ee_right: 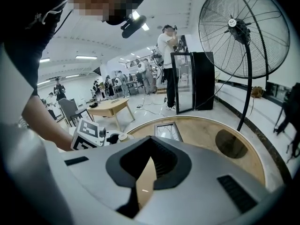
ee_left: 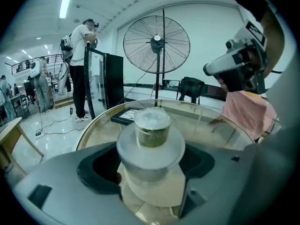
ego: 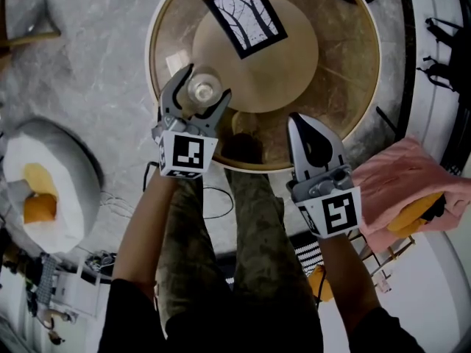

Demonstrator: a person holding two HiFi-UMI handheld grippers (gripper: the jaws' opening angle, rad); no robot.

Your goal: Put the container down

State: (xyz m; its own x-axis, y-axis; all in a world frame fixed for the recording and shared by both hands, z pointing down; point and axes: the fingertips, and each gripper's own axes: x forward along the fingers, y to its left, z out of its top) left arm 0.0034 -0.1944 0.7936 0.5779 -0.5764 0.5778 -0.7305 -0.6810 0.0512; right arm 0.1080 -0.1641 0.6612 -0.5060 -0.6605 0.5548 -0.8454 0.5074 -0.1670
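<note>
The left claw [ego: 207,82] gripped the upright container [ego: 203,91] between its jaws, desk [ego: 346,79] just below; the right claw [ego: 300,123], narrow and empty, sat beside

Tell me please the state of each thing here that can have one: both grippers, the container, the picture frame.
left gripper: shut on the container.
right gripper: shut, empty, over the table.
container: upright, lid on, held between the left jaws over the table.
picture frame: lying flat on the table, face up.
</note>
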